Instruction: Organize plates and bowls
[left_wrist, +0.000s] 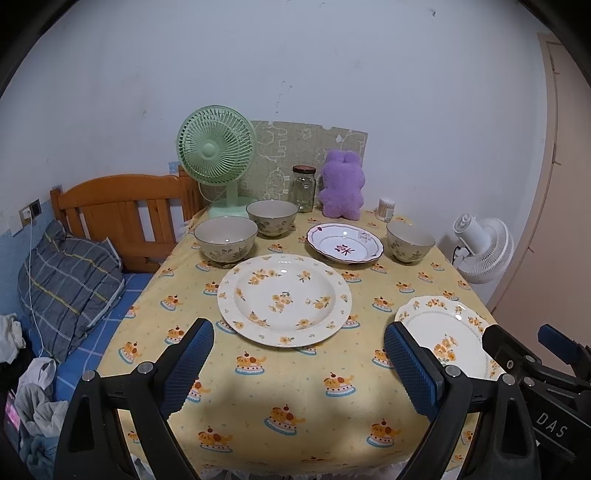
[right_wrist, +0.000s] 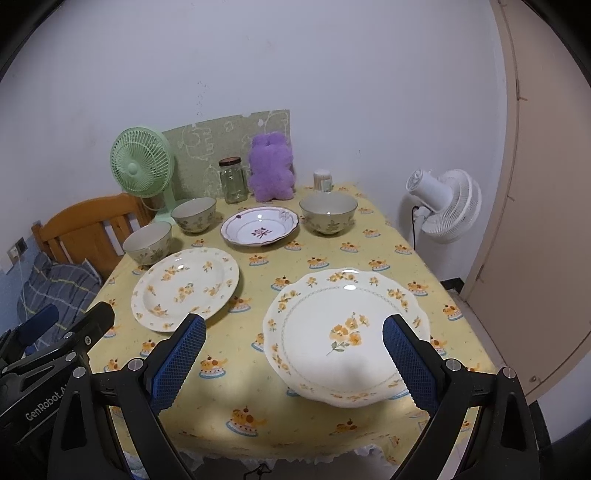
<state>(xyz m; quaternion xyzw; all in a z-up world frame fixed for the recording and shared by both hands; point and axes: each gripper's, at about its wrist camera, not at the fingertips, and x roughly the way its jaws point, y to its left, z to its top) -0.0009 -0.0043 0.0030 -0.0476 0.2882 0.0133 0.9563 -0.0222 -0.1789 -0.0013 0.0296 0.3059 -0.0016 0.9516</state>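
Observation:
On the yellow tablecloth lie a large round plate with orange flowers, a scalloped orange-flower plate at the near right, and a purple-trimmed dish farther back. Three floral bowls stand behind: two at the left, one at the right. My left gripper hovers open over the cloth in front of the round plate, holding nothing. My right gripper hovers open over the scalloped plate's near side, holding nothing.
At the table's back edge stand a green desk fan, a glass jar, a purple plush toy and a small toothpick holder. A white floor fan stands right of the table, a wooden bed with a pillow on its left.

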